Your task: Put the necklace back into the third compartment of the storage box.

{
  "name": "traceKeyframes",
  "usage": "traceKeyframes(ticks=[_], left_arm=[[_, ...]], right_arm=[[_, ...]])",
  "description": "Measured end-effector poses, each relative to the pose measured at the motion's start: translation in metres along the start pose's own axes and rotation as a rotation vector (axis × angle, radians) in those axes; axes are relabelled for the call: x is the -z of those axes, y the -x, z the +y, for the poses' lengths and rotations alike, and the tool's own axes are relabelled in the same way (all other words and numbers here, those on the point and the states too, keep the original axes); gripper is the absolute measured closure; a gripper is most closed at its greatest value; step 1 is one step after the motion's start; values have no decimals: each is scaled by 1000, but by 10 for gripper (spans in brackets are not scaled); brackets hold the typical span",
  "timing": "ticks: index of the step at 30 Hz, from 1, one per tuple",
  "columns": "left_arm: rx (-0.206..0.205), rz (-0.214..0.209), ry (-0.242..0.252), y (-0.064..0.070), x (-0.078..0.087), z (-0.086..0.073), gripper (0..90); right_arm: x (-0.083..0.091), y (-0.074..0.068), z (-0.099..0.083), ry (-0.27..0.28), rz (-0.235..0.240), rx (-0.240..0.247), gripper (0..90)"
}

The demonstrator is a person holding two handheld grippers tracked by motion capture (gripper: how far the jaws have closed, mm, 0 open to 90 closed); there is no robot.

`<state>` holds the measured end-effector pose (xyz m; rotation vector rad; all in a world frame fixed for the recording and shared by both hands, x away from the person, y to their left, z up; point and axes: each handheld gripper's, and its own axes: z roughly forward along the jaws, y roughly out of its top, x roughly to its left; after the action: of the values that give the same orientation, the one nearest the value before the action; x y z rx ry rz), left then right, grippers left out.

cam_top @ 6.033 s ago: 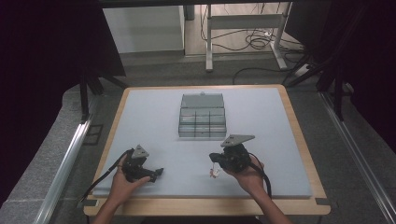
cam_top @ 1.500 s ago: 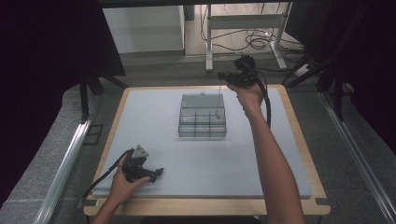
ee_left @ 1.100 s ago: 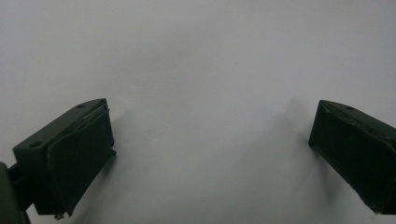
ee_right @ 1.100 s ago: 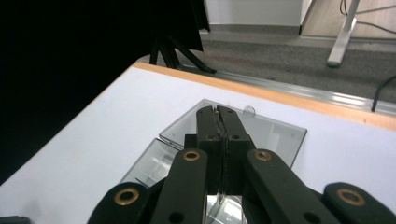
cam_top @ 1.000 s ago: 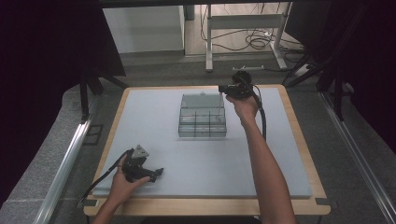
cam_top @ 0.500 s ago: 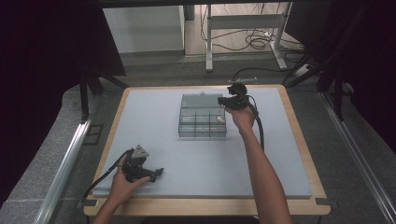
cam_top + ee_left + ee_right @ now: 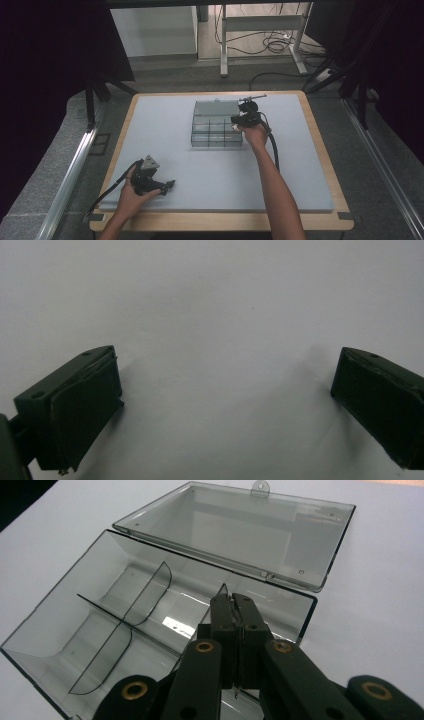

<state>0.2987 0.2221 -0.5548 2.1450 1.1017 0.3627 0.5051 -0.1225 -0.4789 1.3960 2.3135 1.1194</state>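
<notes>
**Right gripper pinching a divider in the compartment box**

The right gripper point(image 7: 233, 605) is sitting with its jaws closed down to almost no gap, and a thin clear divider point(image 7: 223, 591) looks to be caught between the tips. Can't fully confirm the pinch, since the clear edge is vanishing behind the black jaws. In the high view the right gripper point(image 7: 239, 120) is hovering at the right end of the box.

The compartment box point(image 7: 55, 630) is sitting open on the table point(image 7: 165, 130), toward the far middle, with its lid point(image 7: 240, 530) lying flat behind the hinge. Two curved dividers point(image 7: 150, 592) are standing in the slots on the other side of the long centre wall. The compartments look empty.

The left gripper point(image 7: 220, 405) is resting near the person's edge of the table, jaws spread wide, nothing between them, well apart from the box.

Handling, as a judgement: the box is thin clear plastic, so light, stiff, smooth and likely slippery. It is probably going to slide or tip if a divider is being pulled up without bracing. The dividers are thin sheets, a bit springy, and could crack or pop out under a hard squeeze. Best hold is the top edge of the divider, mid-span, pulling straight up along the slots. For the box itself, taking a side wall or the lid tab point(image 7: 260, 486).
</notes>
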Motion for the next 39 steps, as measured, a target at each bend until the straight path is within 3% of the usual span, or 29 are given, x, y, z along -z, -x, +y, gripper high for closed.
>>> traceKeyframes(ticks=[8,13,18,28,33,37,39], left_arm=[[0,0,0,0,0,0,0],[0,0,0,0,0,0,0],[0,0,0,0,0,0,0],[0,0,0,0,0,0,0],[0,1,0,0,0,0,0],[0,0,0,0,0,0,0],[0,0,0,0,0,0,0]], right_arm=[[-6,3,-5,-4,-4,-6,852],[-3,3,-6,-1,-6,13,705],[8,3,-8,12,45,19,618],[61,0,-32,72,109,81,508],[99,1,-63,101,115,125,394],[115,5,-83,107,121,128,350],[129,12,-106,105,116,122,320]])
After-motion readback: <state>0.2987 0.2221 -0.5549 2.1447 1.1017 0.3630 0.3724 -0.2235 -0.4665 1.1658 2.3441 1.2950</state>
